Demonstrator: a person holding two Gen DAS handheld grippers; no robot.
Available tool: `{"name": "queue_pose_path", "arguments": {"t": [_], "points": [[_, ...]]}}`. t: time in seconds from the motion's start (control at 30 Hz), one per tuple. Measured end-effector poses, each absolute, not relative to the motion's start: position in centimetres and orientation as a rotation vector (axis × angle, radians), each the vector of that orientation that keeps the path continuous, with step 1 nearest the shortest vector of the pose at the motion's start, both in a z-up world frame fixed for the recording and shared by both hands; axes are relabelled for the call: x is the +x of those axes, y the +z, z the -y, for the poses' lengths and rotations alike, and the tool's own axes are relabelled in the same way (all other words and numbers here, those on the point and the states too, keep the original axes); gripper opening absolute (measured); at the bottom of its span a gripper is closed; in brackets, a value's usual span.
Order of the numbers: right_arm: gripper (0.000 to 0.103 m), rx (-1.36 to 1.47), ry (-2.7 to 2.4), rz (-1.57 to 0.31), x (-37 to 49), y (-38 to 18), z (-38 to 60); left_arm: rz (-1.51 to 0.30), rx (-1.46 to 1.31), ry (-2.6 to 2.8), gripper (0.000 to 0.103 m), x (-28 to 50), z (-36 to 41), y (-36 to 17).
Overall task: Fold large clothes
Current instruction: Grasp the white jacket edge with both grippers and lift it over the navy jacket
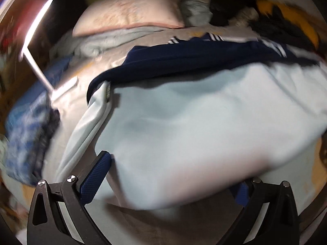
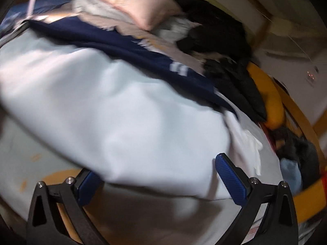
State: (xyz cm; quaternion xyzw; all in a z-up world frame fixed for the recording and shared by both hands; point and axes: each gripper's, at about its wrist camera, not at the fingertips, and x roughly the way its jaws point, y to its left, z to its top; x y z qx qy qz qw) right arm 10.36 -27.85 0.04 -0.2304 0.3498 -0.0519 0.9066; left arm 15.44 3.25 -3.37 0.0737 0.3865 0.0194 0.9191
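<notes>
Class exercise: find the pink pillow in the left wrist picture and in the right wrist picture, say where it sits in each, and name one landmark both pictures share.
Left wrist: the pink pillow lies at top centre-left, beyond the navy garment.
Right wrist: the pink pillow lies at top centre, tilted, just past the navy garment.
Shared landmark: the navy garment's white stripes.

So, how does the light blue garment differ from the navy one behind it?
The light blue garment is pale and plain; the navy garment is dark with white stripes. The light blue one fills most of both views and lies nearest both open tools, draped over one fingertip of each; the navy one shows only as a band farther back, partly covered by the light blue one. Both lie on the bed, blurred by motion.
</notes>
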Motion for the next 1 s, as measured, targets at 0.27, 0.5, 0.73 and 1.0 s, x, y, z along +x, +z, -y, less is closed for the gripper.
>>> {"name": "queue_pose_path", "arguments": {"t": [0.27, 0.5, 0.73, 1.0], "points": [[0.051, -0.27, -0.273, -0.699, 12.1, 1.3, 32.8, -0.696, 0.005, 0.224, 0.065, 16.0, -8.0, -1.9], [0.022, -0.121, -0.219, -0.551, 9.5, 4.4, 33.3, -0.517, 0.003, 0.177, 0.022, 12.5, -7.2, 1.4], [0.02, -0.106, -0.167, -0.453, 6.6, 8.8, 34.0, -0.515, -0.053, 0.091, 0.021, 9.1, -8.5, 5.2], [0.02, -0.287, -0.101, -0.444, 11.5, 13.1, 31.8, -0.563, -0.127, 0.034, 0.021, 15.2, -10.7, 8.1]]}}
